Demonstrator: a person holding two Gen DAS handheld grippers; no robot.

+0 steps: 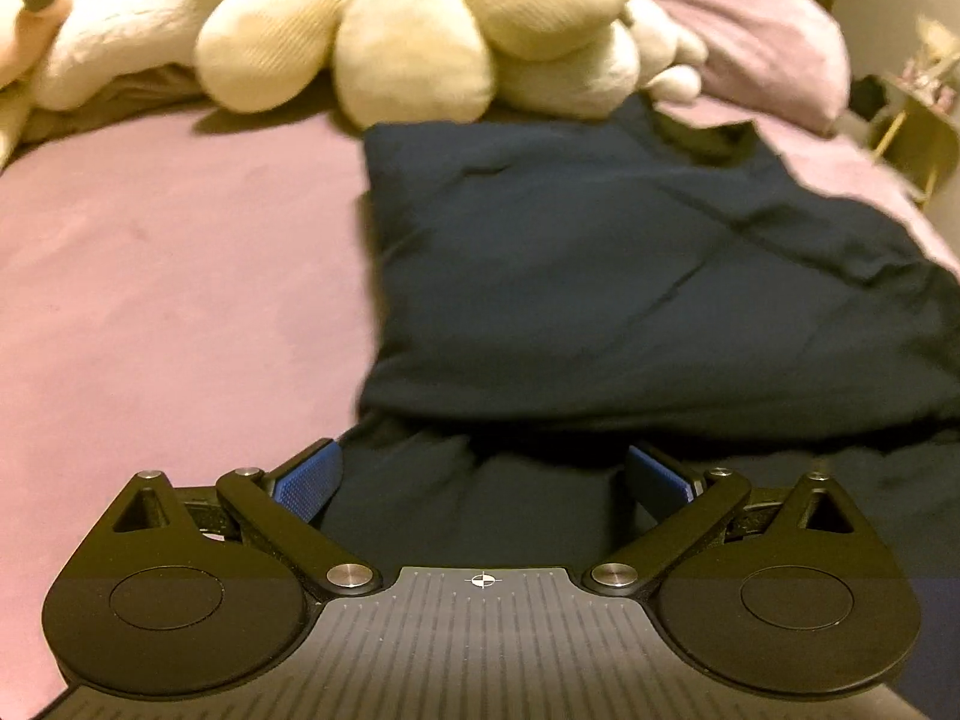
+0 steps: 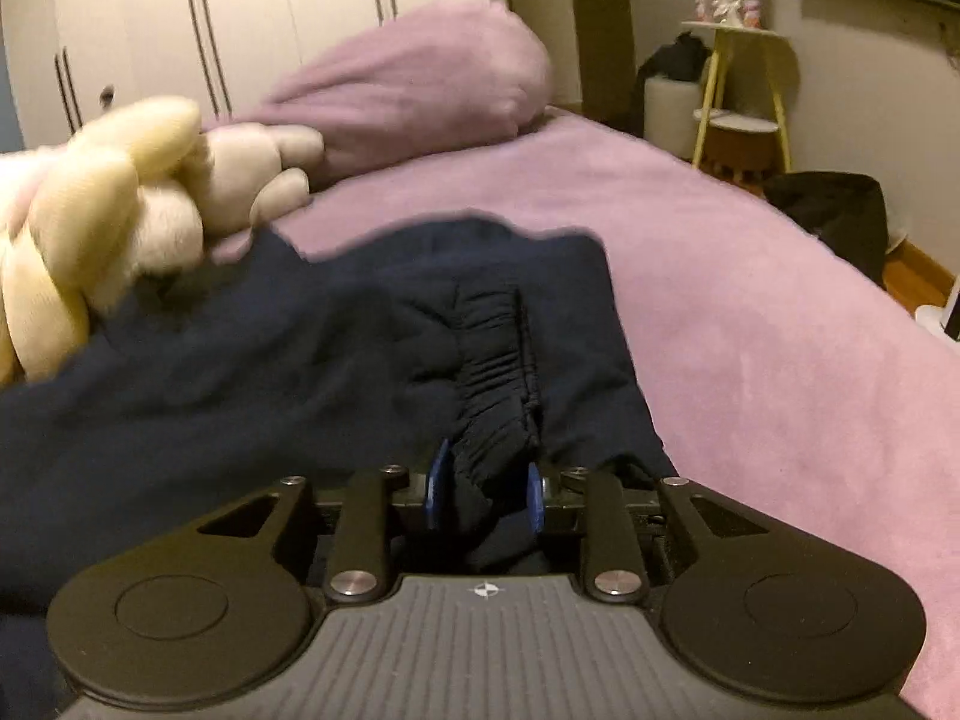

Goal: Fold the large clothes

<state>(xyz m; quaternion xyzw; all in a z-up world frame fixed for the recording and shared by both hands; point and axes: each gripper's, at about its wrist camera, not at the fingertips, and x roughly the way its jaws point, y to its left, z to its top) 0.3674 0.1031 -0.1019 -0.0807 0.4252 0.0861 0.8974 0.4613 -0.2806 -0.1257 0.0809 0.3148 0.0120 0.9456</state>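
A bed under a pink-lilac sheet (image 1: 180, 276) fills both views. On it lies a dark navy garment (image 1: 630, 276), partly folded, one layer doubled back on itself, its near fold edge just ahead of the left gripper (image 1: 483, 480). Beyond the garment, far ahead of those jaws, a heap of cream plush toys (image 1: 408, 42) sits against a lilac pillow (image 1: 756, 42).

The left gripper's jaws stand wide apart, blue pads (image 1: 306, 480) on either side of the garment's lower layer, which lies between them without either pad pressing on it.

In the right wrist view, a gathered elastic band of the garment (image 2: 498, 360) runs straight into the right gripper (image 2: 483, 489). Its jaws are nearly closed, and the bunched cloth sits pinched between the two blue pads (image 2: 437, 489). To the left of these jaws the navy cloth spreads toward the plush toys (image 2: 102, 210); to the right lies bare sheet (image 2: 750, 330). Far ahead stand white wardrobe doors (image 2: 240, 18) and a yellow side table (image 2: 738, 78).
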